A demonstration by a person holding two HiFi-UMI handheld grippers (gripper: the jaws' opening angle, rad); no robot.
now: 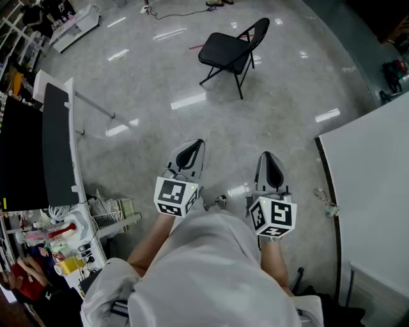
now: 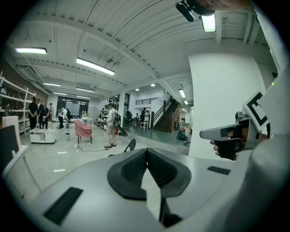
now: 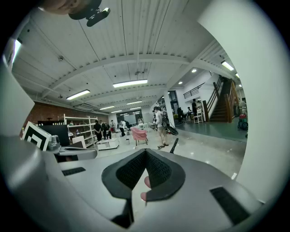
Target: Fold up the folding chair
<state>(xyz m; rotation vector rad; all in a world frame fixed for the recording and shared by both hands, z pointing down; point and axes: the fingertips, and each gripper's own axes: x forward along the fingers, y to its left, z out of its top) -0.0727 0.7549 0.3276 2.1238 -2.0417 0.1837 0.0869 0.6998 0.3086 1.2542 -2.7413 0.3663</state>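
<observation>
Polished grey floor (image 1: pixel 160 128) spreading wide. Black folding chair (image 1: pixel 230 51) standing unfolded far ahead, well apart from person. Left gripper (image 1: pixel 190 152) and right gripper (image 1: pixel 271 167) hanging side by side, jaws pressed together, holding nothing. Probably approaching; next move calling for walking up, opening jaws, and grasping seat or backrest.

Folding chair (image 1: pixel 231 52) stands on the floor (image 1: pixel 153 83) at the far side, a little right of centre, well apart from both tools. Left tool (image 1: pixel 193 148) and right tool (image 1: pixel 268 159) sit side by side at the near side, apart from each other, the chair beyond them. A counter (image 1: pixel 59 144) runs along the left; a broad panel (image 1: pixel 374 191) fills the near right; a cable (image 1: pixel 182 13) lies on the floor behind the chair.
</observation>
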